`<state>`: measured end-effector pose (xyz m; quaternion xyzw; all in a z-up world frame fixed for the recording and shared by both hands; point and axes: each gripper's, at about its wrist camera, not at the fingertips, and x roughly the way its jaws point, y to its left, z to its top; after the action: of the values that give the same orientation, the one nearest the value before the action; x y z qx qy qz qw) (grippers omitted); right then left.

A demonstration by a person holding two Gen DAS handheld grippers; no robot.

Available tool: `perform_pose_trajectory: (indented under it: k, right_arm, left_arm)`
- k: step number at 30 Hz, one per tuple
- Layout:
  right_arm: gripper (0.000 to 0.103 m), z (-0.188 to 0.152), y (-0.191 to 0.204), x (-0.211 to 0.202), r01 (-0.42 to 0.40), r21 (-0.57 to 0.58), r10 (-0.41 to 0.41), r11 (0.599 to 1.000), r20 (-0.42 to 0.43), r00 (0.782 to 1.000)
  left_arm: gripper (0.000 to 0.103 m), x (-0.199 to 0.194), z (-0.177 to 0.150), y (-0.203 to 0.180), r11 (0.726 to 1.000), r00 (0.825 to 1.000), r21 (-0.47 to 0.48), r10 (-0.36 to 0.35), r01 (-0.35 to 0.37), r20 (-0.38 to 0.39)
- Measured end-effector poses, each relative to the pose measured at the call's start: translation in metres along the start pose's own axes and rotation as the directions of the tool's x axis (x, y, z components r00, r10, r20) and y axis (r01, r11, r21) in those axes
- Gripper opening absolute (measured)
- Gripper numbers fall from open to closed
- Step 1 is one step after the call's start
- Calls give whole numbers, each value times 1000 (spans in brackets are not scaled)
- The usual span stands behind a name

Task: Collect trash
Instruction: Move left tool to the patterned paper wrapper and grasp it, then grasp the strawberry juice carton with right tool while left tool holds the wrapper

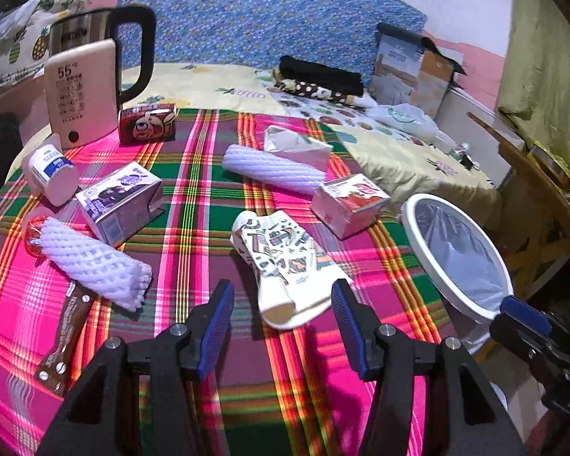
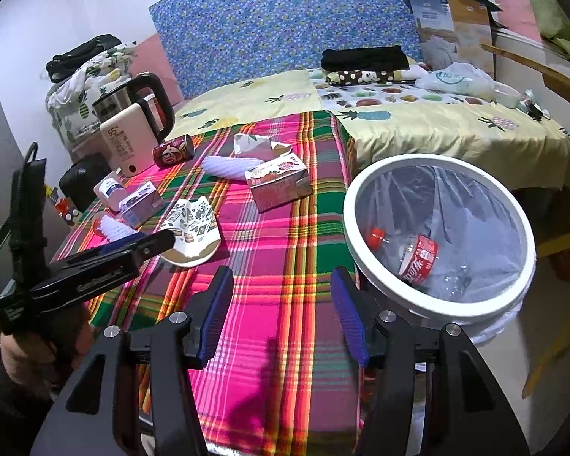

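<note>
Trash collection, early stage. One clear plastic bottle with a red label [image 2: 418, 262] lies in the white-rimmed lined bin [image 2: 528, 250] beside the plaid-covered desk [image 2: 277, 266]; cartons, white foam sleeves [image 1: 95, 262] and a patterned sock [image 1: 281, 262] remain on the desk. Left claw [image 1: 283, 326] and right claw [image 2: 281, 313]: jaws apart, empty, touching nothing.
</note>
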<state>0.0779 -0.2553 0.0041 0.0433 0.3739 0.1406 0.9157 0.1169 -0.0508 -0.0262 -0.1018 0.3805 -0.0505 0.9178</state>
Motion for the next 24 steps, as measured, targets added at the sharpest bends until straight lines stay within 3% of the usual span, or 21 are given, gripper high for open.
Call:
perform_pose_trajectory:
  k: [3,6,8,24]
  right_arm:
    - [55,5,1,5,-3,-5,3,1000,-2,1000]
    - [55,11,1,11,-5,-13,5,1000,-5,1000]
    - [55,16,2,17,-6,-13,6,1000,-9,1000]
    - [55,66,-9,84,-54,-10,53,998,-53,997]
  left_arm:
    - [52,11,4,2,1000,1000,-17,-7,7,-18]
    - [28,19,5,1,1000,999,-11,-17,17,-44]
    - [22,21,4,2,1000,998,-4,-18,18,-53]
    - [21,-3,23,32,1000,1000,21,8,-9,16]
